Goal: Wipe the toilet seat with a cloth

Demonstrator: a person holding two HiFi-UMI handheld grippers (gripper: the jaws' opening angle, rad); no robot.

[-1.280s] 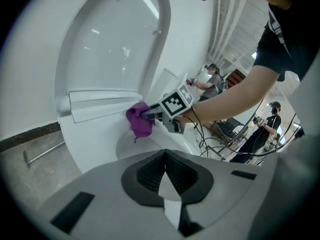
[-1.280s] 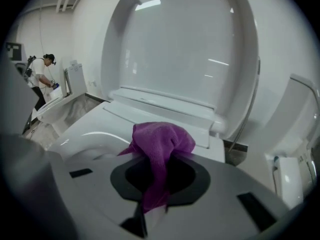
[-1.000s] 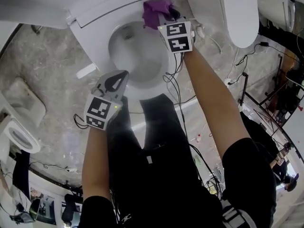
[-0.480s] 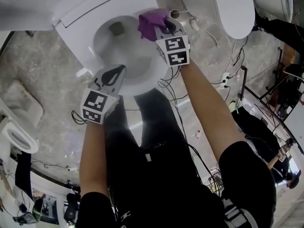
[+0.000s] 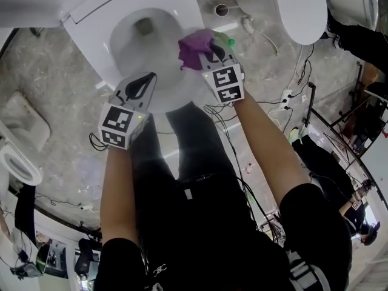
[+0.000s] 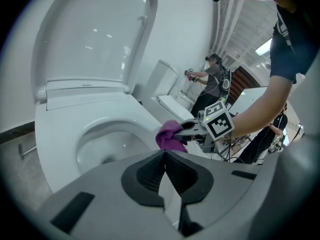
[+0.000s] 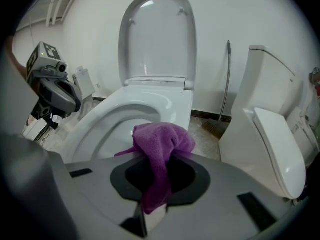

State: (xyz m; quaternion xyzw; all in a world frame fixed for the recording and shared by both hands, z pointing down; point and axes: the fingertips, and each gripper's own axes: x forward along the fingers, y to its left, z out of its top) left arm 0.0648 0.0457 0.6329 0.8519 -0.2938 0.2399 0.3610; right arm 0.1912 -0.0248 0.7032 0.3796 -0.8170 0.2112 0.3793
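In the head view the right gripper (image 5: 210, 58) sits just right of centre near the top. It is clamped on a purple cloth (image 5: 195, 48) over the right-hand side of the toilet seat (image 5: 97, 47). From there it is hard to tell whether the cloth presses on the seat.

The right gripper view shows more: the cloth is pinched between the jaws, bunched above them and trailing down, and the lid (image 7: 157, 39) stands upright at top centre.

The left gripper (image 5: 144, 86), at the bowl's lower-left edge, holds nothing; its own view shows the jaws closed together. Only that view shows a person (image 6: 212, 79) standing far off, right of centre.
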